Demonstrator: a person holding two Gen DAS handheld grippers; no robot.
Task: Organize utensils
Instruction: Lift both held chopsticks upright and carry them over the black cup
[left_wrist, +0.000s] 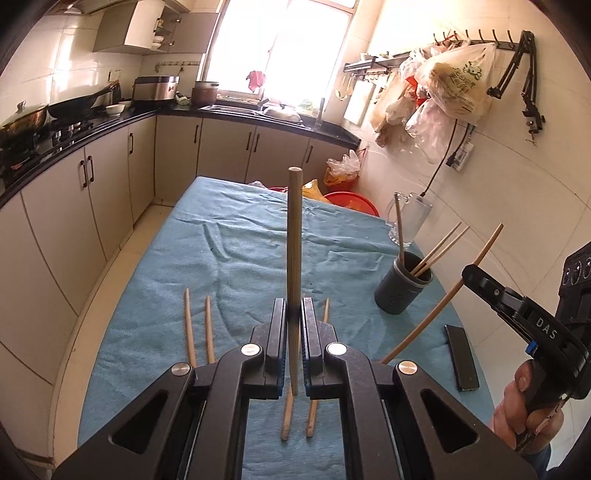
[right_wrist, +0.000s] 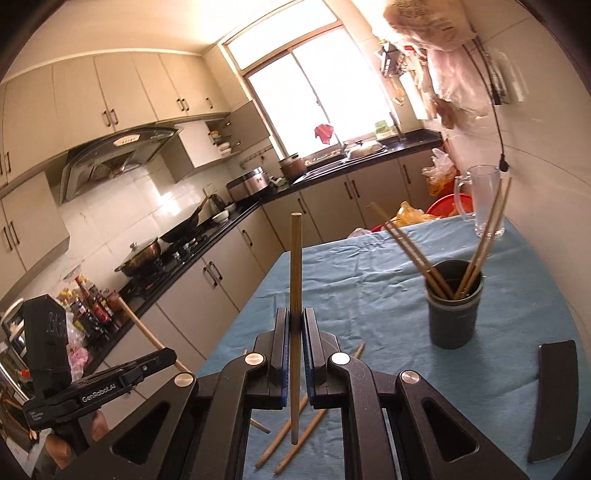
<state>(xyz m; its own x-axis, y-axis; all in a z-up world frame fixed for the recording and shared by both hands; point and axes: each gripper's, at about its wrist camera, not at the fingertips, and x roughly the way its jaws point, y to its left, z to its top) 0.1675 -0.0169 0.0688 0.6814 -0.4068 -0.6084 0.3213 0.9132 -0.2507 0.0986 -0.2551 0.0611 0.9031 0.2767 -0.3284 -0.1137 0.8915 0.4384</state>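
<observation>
My left gripper (left_wrist: 294, 308) is shut on a wooden chopstick (left_wrist: 294, 236) that stands upright between its pads, above the blue cloth. My right gripper (right_wrist: 295, 319) is shut on another wooden chopstick (right_wrist: 295, 266), also upright; this gripper shows in the left wrist view (left_wrist: 471, 273) near the right edge, its chopstick (left_wrist: 439, 306) slanted. A dark grey holder cup (left_wrist: 400, 286) with several chopsticks stands at the right; it also shows in the right wrist view (right_wrist: 454, 306). Several loose chopsticks (left_wrist: 190, 325) lie on the cloth (left_wrist: 240, 258), some under the right gripper (right_wrist: 291, 439).
A glass mug (left_wrist: 408, 218) stands behind the holder near the wall. A black phone (left_wrist: 461, 356) lies at the table's right edge. Red basins (left_wrist: 351, 201) sit beyond the far table end. Kitchen counters with a stove and cabinets run along the left.
</observation>
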